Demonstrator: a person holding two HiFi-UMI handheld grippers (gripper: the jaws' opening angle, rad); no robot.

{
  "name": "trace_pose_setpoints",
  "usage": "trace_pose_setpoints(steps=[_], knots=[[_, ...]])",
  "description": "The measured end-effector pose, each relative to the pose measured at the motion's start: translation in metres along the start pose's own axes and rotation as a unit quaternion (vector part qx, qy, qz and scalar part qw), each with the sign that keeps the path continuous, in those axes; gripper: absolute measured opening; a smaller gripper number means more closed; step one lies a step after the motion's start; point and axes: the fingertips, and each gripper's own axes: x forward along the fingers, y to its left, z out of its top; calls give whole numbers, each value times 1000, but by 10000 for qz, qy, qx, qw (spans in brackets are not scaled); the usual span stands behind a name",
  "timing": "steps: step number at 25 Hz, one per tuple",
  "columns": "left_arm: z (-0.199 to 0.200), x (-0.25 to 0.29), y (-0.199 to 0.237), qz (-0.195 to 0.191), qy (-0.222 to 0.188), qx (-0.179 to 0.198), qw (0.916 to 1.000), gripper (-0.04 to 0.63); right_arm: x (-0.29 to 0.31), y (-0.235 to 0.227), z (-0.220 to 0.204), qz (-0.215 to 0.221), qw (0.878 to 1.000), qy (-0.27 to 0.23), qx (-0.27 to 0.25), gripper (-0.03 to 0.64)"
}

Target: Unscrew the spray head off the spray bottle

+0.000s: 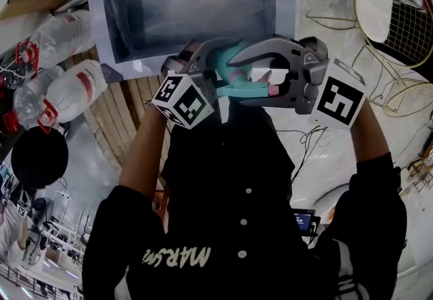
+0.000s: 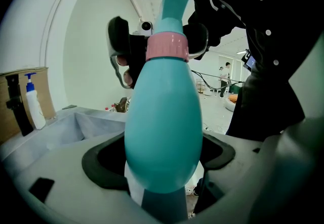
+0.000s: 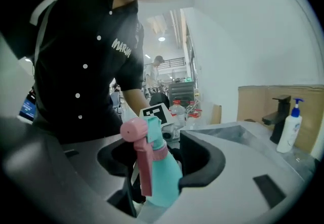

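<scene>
While the left tongs (image 2: 162, 153) pinch the blue-green bottle (image 2: 162, 112), its spray head (image 3: 146, 136) points to 3 o'clock in the head view, between the spread right tongs (image 3: 159, 160). Some clear bottles (image 1: 64, 38) lie at 10 o'clock.

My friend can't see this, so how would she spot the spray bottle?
Find the person's black shirt. Held up in front of it is the spray bottle: teal, with a pink collar and trigger, unlike the clear, red-capped bottles off to the left.
</scene>
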Motion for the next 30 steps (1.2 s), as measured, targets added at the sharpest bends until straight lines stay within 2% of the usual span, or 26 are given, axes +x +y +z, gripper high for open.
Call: trace_pose_setpoints(steps=[3, 5, 7, 9, 11, 13, 15, 16, 23, 30], knots=[[-5, 0, 0, -2, 13, -8, 10000, 405, -24, -8, -6, -788, 9958, -37, 463, 287], [-9, 1, 0, 20, -2, -37, 10000, 405, -45, -15, -5, -1600, 9835, -316, 781, 295], [-9, 1, 0, 55, -29, -63, 10000, 405, -67, -18, -3, -2487, 9608, -644, 1044, 298], [-3, 1, 1, 88, -54, -66, 9999, 405, -86, -12, 2, -3280, 9305, -971, 1306, 299], [0, 1, 1, 112, -73, -67, 9999, 405, -95, 1, 5, -3906, 9018, -1125, 1467, 299], [1, 1, 1, 124, -75, -73, 9999, 405, -92, 14, 2, -4355, 8790, -1094, 1606, 299], [1, 1, 1, 134, -61, -76, 9999, 405, -79, 25, -2, -4609, 8633, -1025, 1786, 299], [1, 1, 1, 138, -54, -77, 9999, 405, -70, 28, -3, -4659, 8595, -970, 1863, 299], [2, 3, 0, 163, -21, -89, 9998, 405, -7, 29, -15, -4627, 8532, -401, 2373, 299], [3, 4, 0, 163, -7, -127, 9998, 405, -3, 18, -15, -4778, 8477, -129, 2301, 299]])
